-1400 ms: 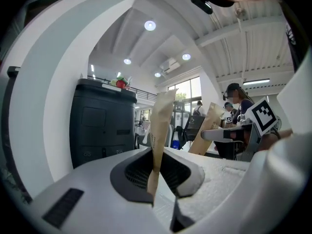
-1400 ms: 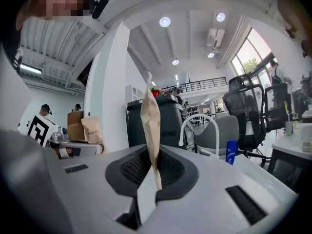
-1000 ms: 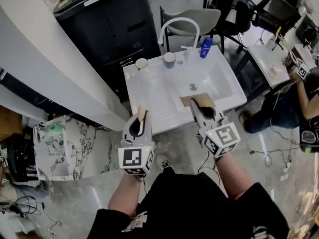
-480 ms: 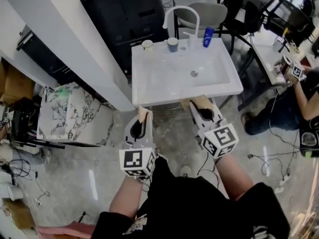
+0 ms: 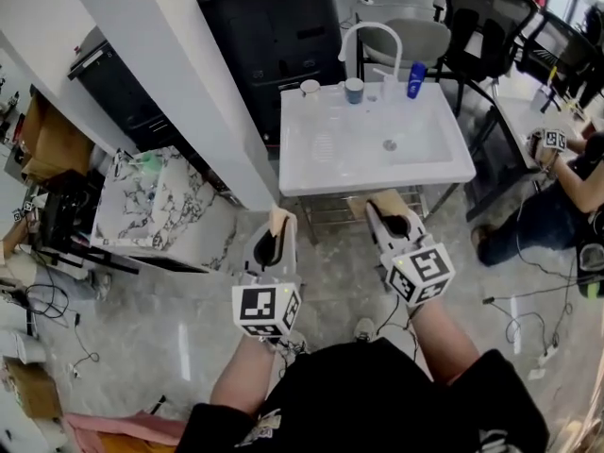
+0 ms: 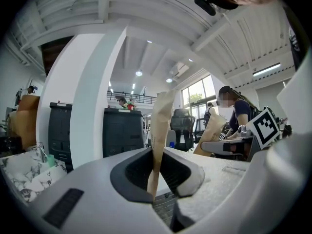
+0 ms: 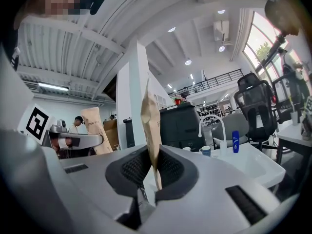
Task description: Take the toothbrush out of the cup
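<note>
Left gripper (image 5: 281, 221): jaws clenched, tan fingers (image 6: 161, 126) pressed flat against each other, nothing gripped. It points level toward the sink (image 5: 444, 163) and sits short of the sink's front edge, over the floor (image 5: 189, 338)

Right gripper (image 5: 387, 201): jaws clenched in the same way, tan fingers (image 7: 151, 118) closed flat together, nothing gripped. It points level at the sink from just short of the front edge, beside the left gripper and apart from it

Cup (image 5: 354, 90): upright on the sink's back ledge, under the left end of the faucet (image 5: 370, 38) arch, well apart from both grippers. The right gripper view shows the same cup ahead, left of the blue bottle (image 5: 415, 79)

Toothbrush: too small to make out in any view; whether it stands in the cup cannot be told

Other items: a white cup (image 5: 310, 88) at the sink's back left corner; a black cabinet (image 5: 274, 26) behind the sink; a white column (image 5: 179, 83) to its left; a seated person (image 5: 566, 187) at the right edge
</note>
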A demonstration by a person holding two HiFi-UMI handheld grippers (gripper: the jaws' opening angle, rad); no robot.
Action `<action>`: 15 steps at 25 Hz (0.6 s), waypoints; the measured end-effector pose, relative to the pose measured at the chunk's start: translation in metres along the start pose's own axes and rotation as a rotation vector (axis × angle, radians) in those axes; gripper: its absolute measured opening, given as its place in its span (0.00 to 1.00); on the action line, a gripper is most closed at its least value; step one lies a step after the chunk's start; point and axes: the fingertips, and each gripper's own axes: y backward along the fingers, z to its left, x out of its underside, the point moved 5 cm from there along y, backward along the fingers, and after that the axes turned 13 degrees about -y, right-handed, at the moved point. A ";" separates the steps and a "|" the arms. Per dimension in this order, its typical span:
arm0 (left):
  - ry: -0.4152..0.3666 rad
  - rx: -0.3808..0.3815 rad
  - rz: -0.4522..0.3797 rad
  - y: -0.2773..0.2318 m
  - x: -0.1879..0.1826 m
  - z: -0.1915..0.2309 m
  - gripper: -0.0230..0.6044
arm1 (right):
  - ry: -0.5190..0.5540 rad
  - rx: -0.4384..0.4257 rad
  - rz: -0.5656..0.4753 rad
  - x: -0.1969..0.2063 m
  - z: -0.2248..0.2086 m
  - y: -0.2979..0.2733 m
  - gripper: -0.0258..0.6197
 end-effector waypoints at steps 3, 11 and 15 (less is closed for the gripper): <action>0.003 0.030 -0.009 0.010 0.002 0.018 0.09 | -0.005 0.030 -0.005 0.010 0.021 -0.007 0.08; 0.042 0.126 -0.017 0.030 0.027 0.056 0.09 | 0.023 0.129 0.003 0.039 0.071 -0.005 0.08; 0.057 0.157 -0.028 0.039 0.032 0.067 0.09 | 0.029 0.173 0.005 0.047 0.085 0.001 0.08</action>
